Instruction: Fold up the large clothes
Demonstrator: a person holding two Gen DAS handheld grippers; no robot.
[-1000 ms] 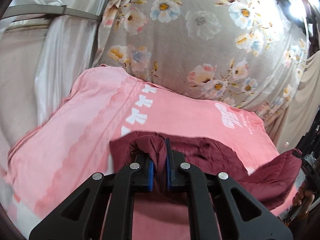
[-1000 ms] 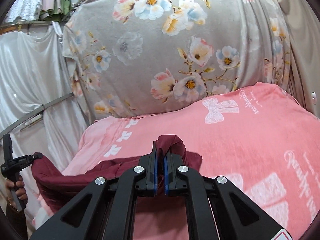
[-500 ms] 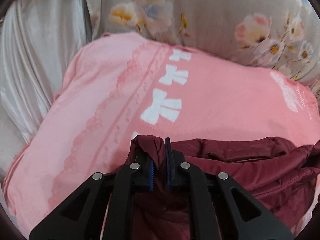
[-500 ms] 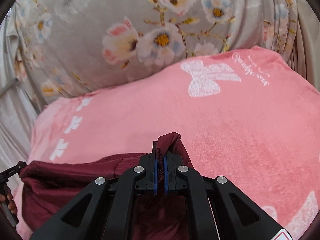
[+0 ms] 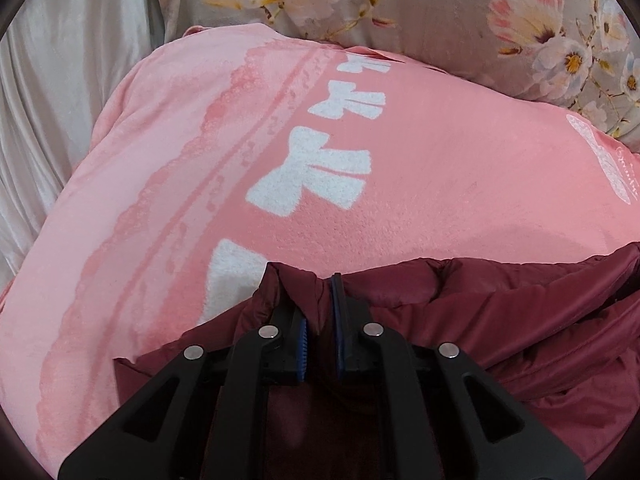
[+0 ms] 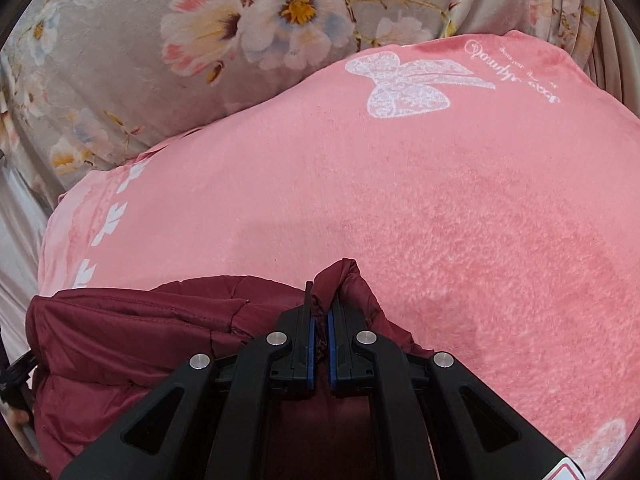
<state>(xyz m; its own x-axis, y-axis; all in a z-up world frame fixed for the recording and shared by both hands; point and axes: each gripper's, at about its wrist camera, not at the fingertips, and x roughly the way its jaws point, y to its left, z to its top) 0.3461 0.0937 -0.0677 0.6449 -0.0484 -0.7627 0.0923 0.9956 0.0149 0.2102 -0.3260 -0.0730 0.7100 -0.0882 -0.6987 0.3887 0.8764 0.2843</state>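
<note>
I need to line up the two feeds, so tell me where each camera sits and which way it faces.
Left wrist: sits on the left claw, looks down its fingers at the maroon jacket it pinches on the pink blanket.
Right wrist: sits on the right claw, same downward tilt, pinching the same jacket; a bit of hand shows at the left edge.
Shared: jacket, blanket, floral fabric.

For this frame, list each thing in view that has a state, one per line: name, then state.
Left gripper: shut on a bunched fold of the maroon jacket.
Right gripper: shut on another fold of the jacket.
Maroon jacket: puffy, stretched between both grippers, crumpled, lying over the near part of the blanket.
Pink blanket: spread flat, white bow prints up.
Floral cloth: draped behind the blanket.
</note>
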